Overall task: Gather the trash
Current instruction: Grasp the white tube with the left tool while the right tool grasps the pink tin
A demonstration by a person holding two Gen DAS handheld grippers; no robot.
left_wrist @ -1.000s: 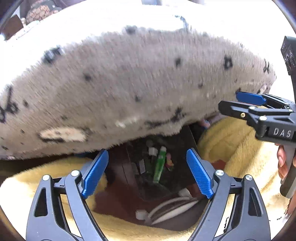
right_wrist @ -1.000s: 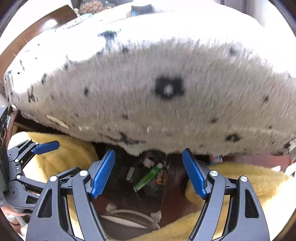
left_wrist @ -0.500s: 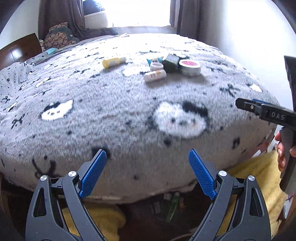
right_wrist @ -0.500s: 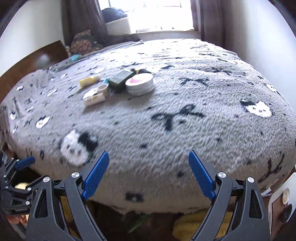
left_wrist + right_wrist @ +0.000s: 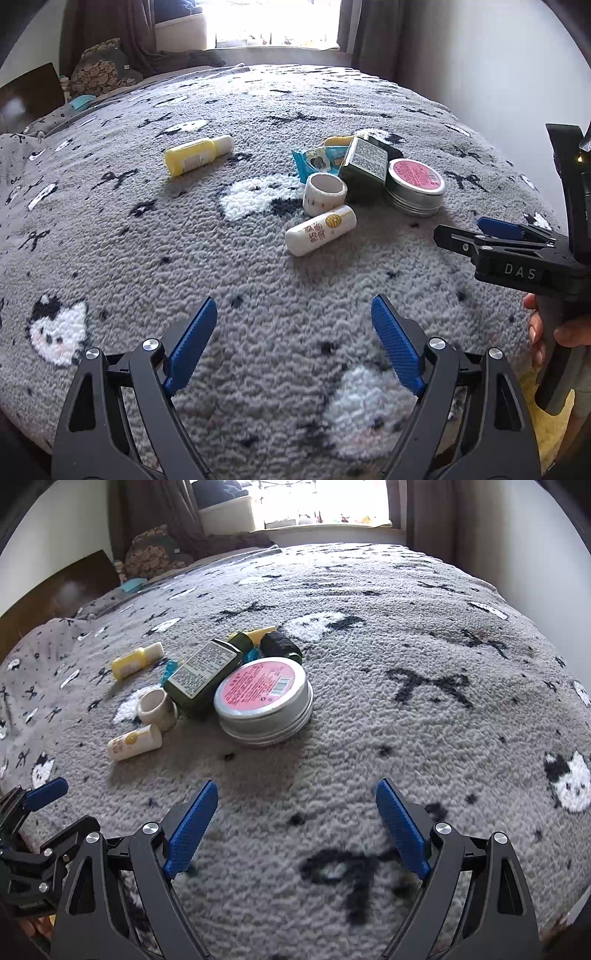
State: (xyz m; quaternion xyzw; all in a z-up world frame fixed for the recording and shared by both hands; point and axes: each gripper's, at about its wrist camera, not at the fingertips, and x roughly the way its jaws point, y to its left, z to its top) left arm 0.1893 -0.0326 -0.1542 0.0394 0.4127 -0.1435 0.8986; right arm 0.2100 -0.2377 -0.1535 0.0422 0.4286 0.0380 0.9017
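Note:
A cluster of small items lies on the grey patterned bed blanket (image 5: pixel 184 258): a white tube (image 5: pixel 320 230), a white tape ring (image 5: pixel 325 189), a dark green box (image 5: pixel 364 166), a round tin with a pink lid (image 5: pixel 414 184), a blue wrapper (image 5: pixel 317 160) and a yellow bottle (image 5: pixel 197 154). The right wrist view shows the tin (image 5: pixel 266 699), green box (image 5: pixel 205 672), tape ring (image 5: pixel 157 709), white tube (image 5: pixel 135 743) and yellow bottle (image 5: pixel 136 661). My left gripper (image 5: pixel 295 339) is open and empty, short of the white tube. My right gripper (image 5: pixel 295 823) is open and empty, short of the tin.
A window (image 5: pixel 273 22) with dark curtains is at the far end. Pillows (image 5: pixel 99 72) and a wooden headboard (image 5: pixel 26 96) are at the far left. A white wall (image 5: pixel 480 66) runs along the right. A yellow blanket (image 5: pixel 554 428) shows below the bed edge.
Both grippers have risen from the dark gap under the bed edge to above the blanket and moved forward toward the item cluster. Both stay open.

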